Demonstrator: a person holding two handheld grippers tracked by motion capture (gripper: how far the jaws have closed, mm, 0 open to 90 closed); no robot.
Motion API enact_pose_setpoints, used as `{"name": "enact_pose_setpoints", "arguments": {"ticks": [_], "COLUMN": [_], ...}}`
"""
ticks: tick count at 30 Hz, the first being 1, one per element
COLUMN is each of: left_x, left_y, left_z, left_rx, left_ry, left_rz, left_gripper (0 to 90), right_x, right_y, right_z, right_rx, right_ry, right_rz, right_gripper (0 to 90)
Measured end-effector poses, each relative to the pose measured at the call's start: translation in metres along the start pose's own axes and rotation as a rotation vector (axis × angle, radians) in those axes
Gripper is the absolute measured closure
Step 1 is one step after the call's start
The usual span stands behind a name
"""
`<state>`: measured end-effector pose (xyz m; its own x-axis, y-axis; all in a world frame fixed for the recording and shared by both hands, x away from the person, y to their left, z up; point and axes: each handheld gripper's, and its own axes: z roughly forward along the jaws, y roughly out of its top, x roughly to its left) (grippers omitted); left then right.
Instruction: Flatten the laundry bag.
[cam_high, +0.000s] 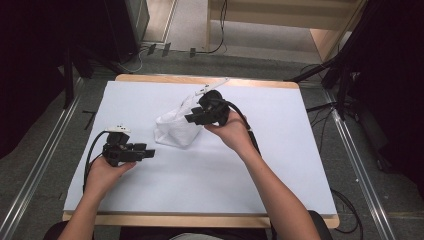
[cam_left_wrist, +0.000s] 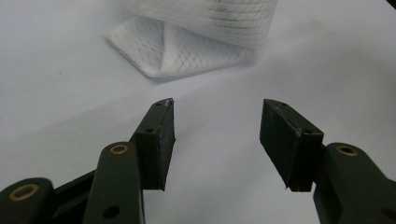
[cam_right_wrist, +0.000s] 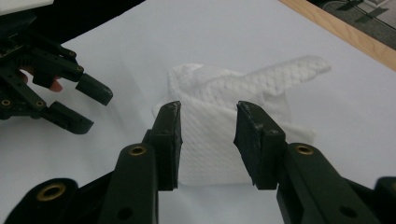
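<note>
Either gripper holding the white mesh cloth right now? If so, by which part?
Neither, as far as shown. The left gripper is open over bare table, short of the cloth. The right gripper hovers with jaws apart; no pinch on it visible.

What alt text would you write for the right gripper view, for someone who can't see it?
Two black jaws of the right gripper stand apart in front of a folded white mesh cloth lying on a white table; whether they touch it cannot be told. At upper left, the left gripper is open, with nothing between its jaws.
</note>
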<state>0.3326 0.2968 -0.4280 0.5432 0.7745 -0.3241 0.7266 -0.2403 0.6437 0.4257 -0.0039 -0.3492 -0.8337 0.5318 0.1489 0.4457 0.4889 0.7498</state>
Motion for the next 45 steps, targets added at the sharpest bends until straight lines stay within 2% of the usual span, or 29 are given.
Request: {"name": "enact_pose_setpoints", "arguments": {"ticks": [1,4,10,12,13,14,15,16,17,18,19,22,23,25,27,30,38,45], "left_x": [0.000,-0.001,-0.001,-0.001,-0.001,0.000,0.000,0.000,0.000,0.000,0.001,0.004,0.005,0.006,0.008,0.009,0.013,0.015], "left_y": [-0.001,-0.003,-0.004,-0.002,-0.001,0.001,0.001,0.004,0.009,0.009,0.015,0.022,0.028,0.032,0.033,0.033,0.031,0.032], "left_z": [-0.001,-0.002,-0.002,-0.001,0.000,0.001,0.001,0.003,0.006,0.006,0.012,0.019,0.026,0.035,0.041,0.052,0.066,0.067], "left_rx": [-0.002,-0.004,-0.012,-0.021,-0.022,-0.015,-0.015,-0.010,-0.006,-0.006,0.002,0.002,-0.005,0.008,-0.006,0.015,0.052,0.053], "left_ry": [0.002,0.004,-0.012,-0.021,-0.024,-0.025,-0.025,-0.026,-0.012,-0.012,-0.005,-0.006,-0.009,0.015,0.011,0.020,0.040,0.031], "left_rz": [-0.002,-0.008,-0.019,-0.027,-0.027,-0.025,-0.025,-0.032,-0.028,-0.028,-0.023,-0.031,-0.028,-0.011,-0.018,-0.010,-0.006,-0.011], "left_gripper": [46.0,46.0,47.5,51.1,55.9,61.4,71.0,71.0,83.5,85.5,88.8,90.0,90.0,90.0,90.0,90.0,90.0,90.0], "right_x": [0.001,0.002,0.002,0.000,-0.001,-0.001,-0.002,-0.002,-0.004,-0.004,-0.005,-0.007,-0.007,-0.005,-0.004,-0.003,-0.005,-0.009], "right_y": [0.006,0.010,0.007,0.003,0.000,-0.002,-0.005,-0.005,-0.010,-0.010,-0.012,-0.013,-0.013,-0.013,-0.013,-0.017,-0.032,-0.047], "right_z": [0.008,0.020,0.047,0.054,0.057,0.059,0.060,0.060,0.063,0.063,0.063,0.064,0.063,0.062,0.061,0.057,0.043,0.032], "right_rx": [0.005,0.022,0.087,0.115,0.132,0.150,0.161,0.161,0.171,0.171,0.176,0.179,0.179,0.171,0.168,0.162,0.148,0.132], "right_ry": [0.005,0.012,0.004,-0.007,-0.006,-0.007,-0.013,-0.013,-0.006,-0.006,0.006,0.013,0.017,0.012,0.011,0.007,-0.005,-0.016], "right_rz": [-0.019,-0.029,-0.059,-0.070,-0.075,-0.079,-0.084,-0.084,-0.084,-0.084,-0.072,-0.066,-0.067,-0.078,-0.078,-0.076,-0.046,-0.031], "right_gripper": [57.3,51.3,41.3,43.9,48.1,55.5,61.3,61.3,72.6,72.6,81.0,85.2,88.0,88.5,88.5,88.6,89.0,89.2]}}
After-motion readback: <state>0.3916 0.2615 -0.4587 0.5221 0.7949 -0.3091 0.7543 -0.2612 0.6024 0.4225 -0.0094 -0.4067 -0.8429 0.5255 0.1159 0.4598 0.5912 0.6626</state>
